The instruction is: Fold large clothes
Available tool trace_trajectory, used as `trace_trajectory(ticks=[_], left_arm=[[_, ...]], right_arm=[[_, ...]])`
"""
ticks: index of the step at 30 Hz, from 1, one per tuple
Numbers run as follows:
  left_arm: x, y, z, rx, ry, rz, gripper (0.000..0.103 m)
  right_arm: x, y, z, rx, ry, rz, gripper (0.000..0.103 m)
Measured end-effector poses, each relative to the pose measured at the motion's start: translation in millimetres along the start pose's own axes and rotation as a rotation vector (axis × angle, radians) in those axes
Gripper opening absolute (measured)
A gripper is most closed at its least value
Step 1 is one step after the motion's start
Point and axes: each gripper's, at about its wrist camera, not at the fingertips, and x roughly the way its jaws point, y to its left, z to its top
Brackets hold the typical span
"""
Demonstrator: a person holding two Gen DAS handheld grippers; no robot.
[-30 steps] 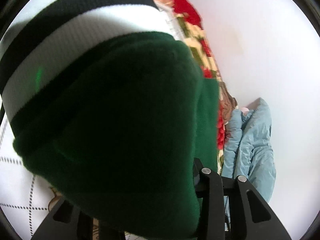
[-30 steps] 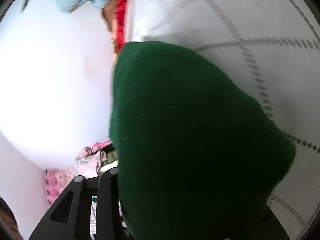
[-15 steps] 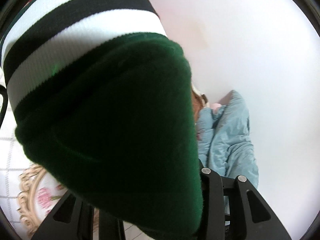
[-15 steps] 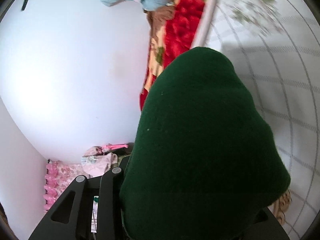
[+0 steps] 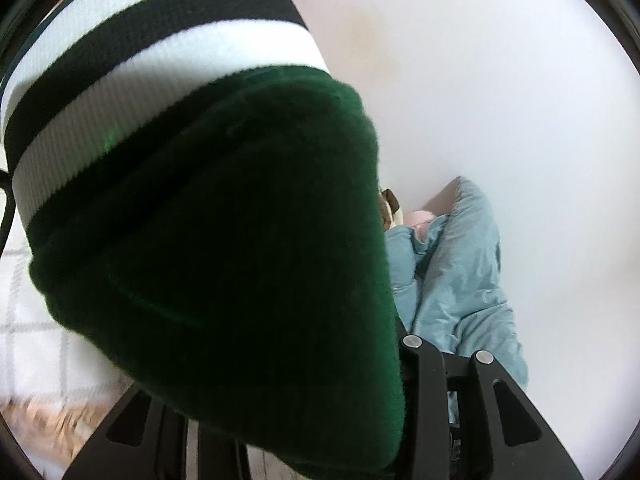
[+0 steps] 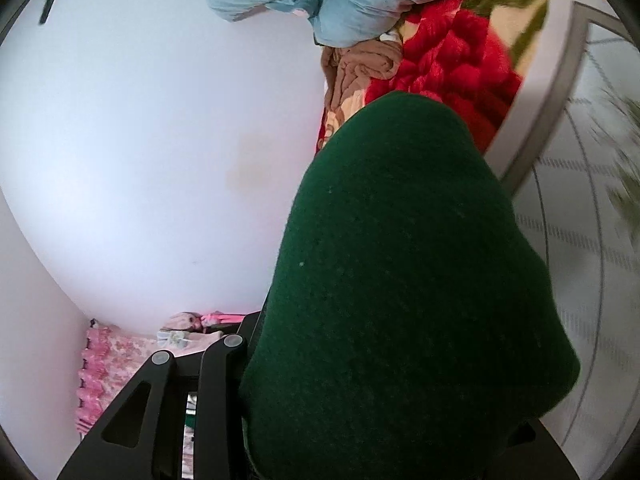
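left claw (image 5: 280,420), right claw (image 6: 380,440), both clamped

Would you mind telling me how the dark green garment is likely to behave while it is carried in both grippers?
The dark green garment probably flops: it bulges over the left gripper and right gripper. Its fuzzy pile suggests little slipping. The thick folds hint at some weight.

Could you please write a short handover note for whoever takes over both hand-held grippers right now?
Left hand-held gripper: shut on the dark green garment, beside its white and black striped band.
Right hand-held gripper: shut on the same green cloth, which bulges over its fingers.
Surroundings: white wall ahead, light blue clothing piled beyond, quilted white bed cover to the side.
Done: garment gripped at two points.
Left: whether any fold is made cannot be told; lay it flat and finish folding.
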Motion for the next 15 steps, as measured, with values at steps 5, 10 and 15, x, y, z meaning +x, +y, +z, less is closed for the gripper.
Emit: trace_trajectory(ticks=[5, 10, 15], left_arm=[[33.2, 20.9, -5.6, 0.059, 0.025, 0.03, 0.034], [21.2, 52.2, -25.7, 0.048, 0.117, 0.12, 0.038], [4.8, 91.9, -44.1, -0.056, 0.245, 0.222, 0.06]], right_arm=[[25.3, -53.8, 24.6, 0.011, 0.017, -0.028, 0.037], [25.2, -86.2, 13.6, 0.042, 0.084, -0.102, 0.04], [15.3, -110.3, -3.9, 0.083, 0.163, -0.272, 0.061]])
